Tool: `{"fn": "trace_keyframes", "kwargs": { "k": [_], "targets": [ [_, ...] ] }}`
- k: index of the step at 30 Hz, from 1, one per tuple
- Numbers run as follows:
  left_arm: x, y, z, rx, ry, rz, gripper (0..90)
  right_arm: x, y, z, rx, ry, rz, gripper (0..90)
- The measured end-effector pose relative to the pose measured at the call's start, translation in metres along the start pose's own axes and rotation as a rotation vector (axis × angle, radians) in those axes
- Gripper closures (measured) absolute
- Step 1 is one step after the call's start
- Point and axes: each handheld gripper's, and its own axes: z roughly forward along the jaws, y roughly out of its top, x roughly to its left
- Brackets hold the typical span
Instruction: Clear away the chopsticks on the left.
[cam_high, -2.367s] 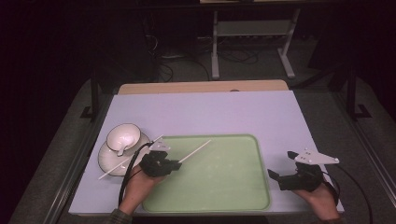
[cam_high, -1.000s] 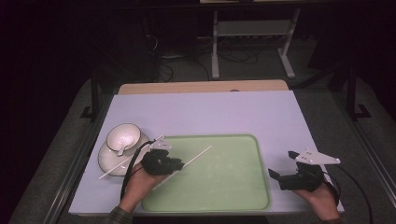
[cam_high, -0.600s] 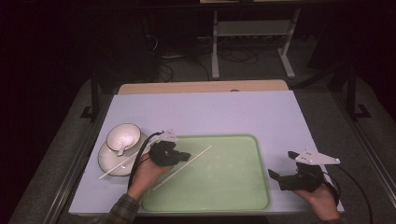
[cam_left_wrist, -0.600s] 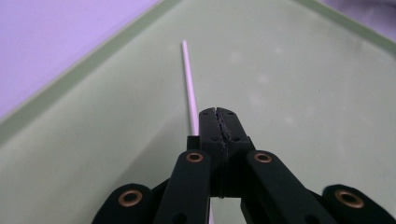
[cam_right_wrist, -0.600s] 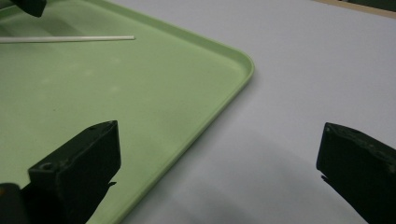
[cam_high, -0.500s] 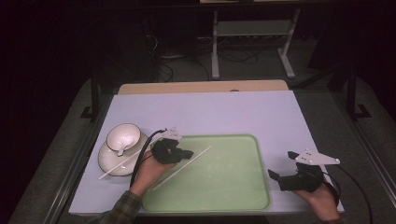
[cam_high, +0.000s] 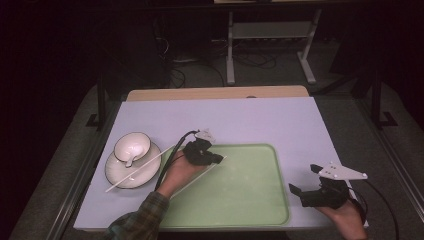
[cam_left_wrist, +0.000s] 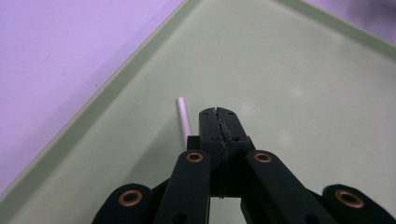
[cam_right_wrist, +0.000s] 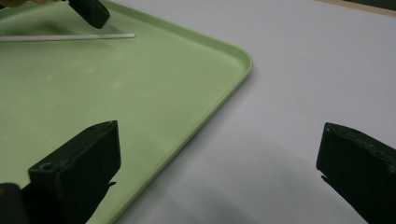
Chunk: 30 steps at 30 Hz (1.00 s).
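A white chopstick (cam_high: 212, 167) lies slantwise in the left part of the green tray (cam_high: 250, 210). My left gripper (cam_high: 218, 159) hovers just over the chopstick's far end, jaws pressed together with nothing between them. In the left gripper view the shut gripper (cam_left_wrist: 219, 116) covers the chopstick (cam_left_wrist: 183, 114), whose tip sticks out on the left over the tray (cam_left_wrist: 303, 70). My right gripper (cam_high: 304, 180) is held wide open beside the tray's near right corner. The right gripper view shows this gripper (cam_right_wrist: 217, 130) over the purple mat, the tray (cam_right_wrist: 70, 93), the chopstick (cam_right_wrist: 70, 36) and the left gripper (cam_right_wrist: 91, 10).
Left of the tray a white bowl (cam_high: 132, 146) holding a spoon sits on a white plate (cam_high: 120, 175). A second chopstick (cam_high: 140, 168) rests across that plate. The purple mat (cam_high: 225, 120) stretches behind the tray, and beyond the table are a stand's legs and cables.
My left gripper has moved away from me and rightward along the chopstick toward its far end. The chopstick's whole length now lies uncovered on the tray. The right gripper has stayed put.
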Motion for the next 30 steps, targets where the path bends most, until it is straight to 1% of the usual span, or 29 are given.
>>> {"fn": "trace_keyframes", "kwargs": {
  "k": [3,6,8,10,13,17,19,22,27,30],
  "targets": [
    [0.001,0.005,0.01,0.011,0.001,0.01,89.8,-0.001,-0.001,-0.001,-0.004,-0.002,0.002,0.0],
    [0.002,0.009,0.019,0.016,0.007,0.006,89.9,-0.001,-0.001,-0.001,-0.003,-0.002,0.003,0.0],
    [0.003,0.01,0.022,0.017,0.011,0.002,89.9,-0.001,-0.001,-0.001,-0.004,-0.002,0.003,0.0],
    [0.004,0.011,0.024,0.02,0.025,0.003,89.9,-0.002,-0.001,-0.001,-0.004,-0.001,0.006,0.0],
    [0.006,0.011,0.026,0.017,0.037,-0.007,89.9,-0.002,-0.001,-0.002,-0.006,-0.001,0.005,0.0],
    [0.011,0.01,0.025,0.02,0.067,-0.025,89.9,-0.002,-0.001,-0.002,-0.006,-0.003,0.006,0.0],
    [0.014,0.009,0.022,0.026,0.093,-0.037,89.9,-0.002,-0.001,-0.002,-0.007,-0.003,0.006,0.0],
    [0.018,0.007,0.019,0.03,0.106,-0.049,89.9,-0.002,-0.001,-0.002,-0.008,-0.003,0.006,0.0],
    [0.023,0.004,0.013,0.038,0.131,-0.054,89.9,-0.002,-0.001,-0.002,-0.008,-0.005,0.006,0.0],
    [0.026,0.001,0.01,0.035,0.142,-0.074,89.9,-0.002,-0.001,-0.003,-0.01,-0.006,0.006,0.0]
  ]
}}
